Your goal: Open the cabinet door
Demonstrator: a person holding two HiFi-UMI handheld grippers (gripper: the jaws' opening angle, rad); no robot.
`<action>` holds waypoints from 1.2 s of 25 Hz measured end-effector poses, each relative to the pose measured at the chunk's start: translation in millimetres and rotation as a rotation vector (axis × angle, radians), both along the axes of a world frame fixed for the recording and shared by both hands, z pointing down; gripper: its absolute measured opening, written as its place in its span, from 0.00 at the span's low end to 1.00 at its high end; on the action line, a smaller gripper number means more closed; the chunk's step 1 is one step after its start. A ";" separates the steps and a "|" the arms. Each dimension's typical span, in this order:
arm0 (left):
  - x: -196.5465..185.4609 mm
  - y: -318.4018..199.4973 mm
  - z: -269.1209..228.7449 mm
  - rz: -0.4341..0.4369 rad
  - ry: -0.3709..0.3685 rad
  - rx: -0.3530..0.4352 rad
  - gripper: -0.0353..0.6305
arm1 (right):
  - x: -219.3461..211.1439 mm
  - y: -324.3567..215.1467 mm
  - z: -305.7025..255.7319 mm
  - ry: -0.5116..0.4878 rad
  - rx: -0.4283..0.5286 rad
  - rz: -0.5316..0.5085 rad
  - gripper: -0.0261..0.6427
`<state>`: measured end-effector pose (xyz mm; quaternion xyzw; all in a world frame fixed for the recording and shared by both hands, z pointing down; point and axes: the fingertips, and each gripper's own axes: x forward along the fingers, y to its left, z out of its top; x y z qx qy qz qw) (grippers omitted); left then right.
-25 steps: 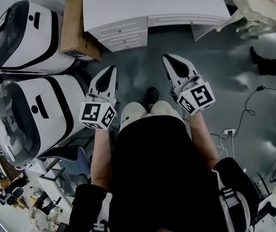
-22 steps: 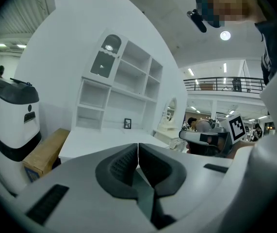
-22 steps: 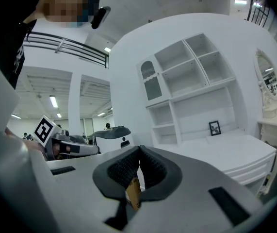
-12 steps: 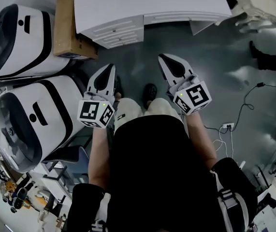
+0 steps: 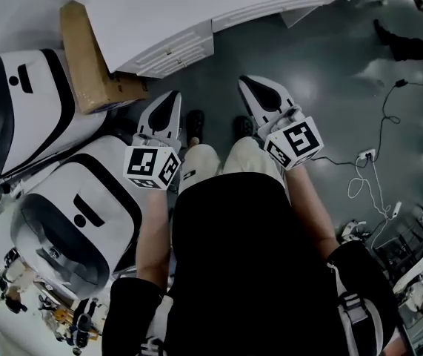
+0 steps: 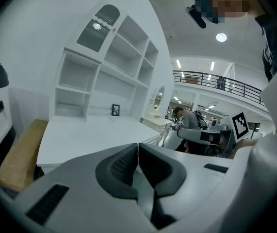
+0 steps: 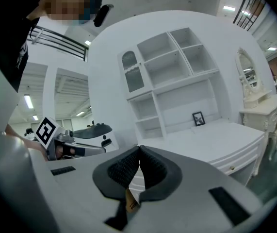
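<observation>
Since a second ago the white shelf-backed cabinet unit (image 5: 174, 50) has swung toward the upper left of the head view, and both claws have sunk lower in front of it; judged an approach, with nothing reached yet. Left claw (image 5: 168, 102) and right claw (image 5: 252, 86): jaws pressed together, holding nothing, well short of the unit. The head view shows only the unit's worktop (image 5: 196, 6); the gripper views alone show the arched white cabinet door (image 7: 133, 72), apparently shut, in the unit's upper left bay.
</observation>
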<state>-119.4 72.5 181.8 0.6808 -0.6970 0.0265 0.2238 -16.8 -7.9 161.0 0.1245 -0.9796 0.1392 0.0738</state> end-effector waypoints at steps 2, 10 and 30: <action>-15.4 -8.7 6.3 0.048 0.006 -0.016 0.09 | -16.7 -1.4 4.6 0.009 -0.011 0.040 0.06; -25.5 -27.5 39.6 0.283 0.003 -0.086 0.09 | -30.9 4.4 37.6 0.038 -0.059 0.230 0.06; -26.4 -23.3 173.4 0.416 0.031 -0.263 0.09 | -14.2 13.5 139.6 0.114 -0.094 0.355 0.07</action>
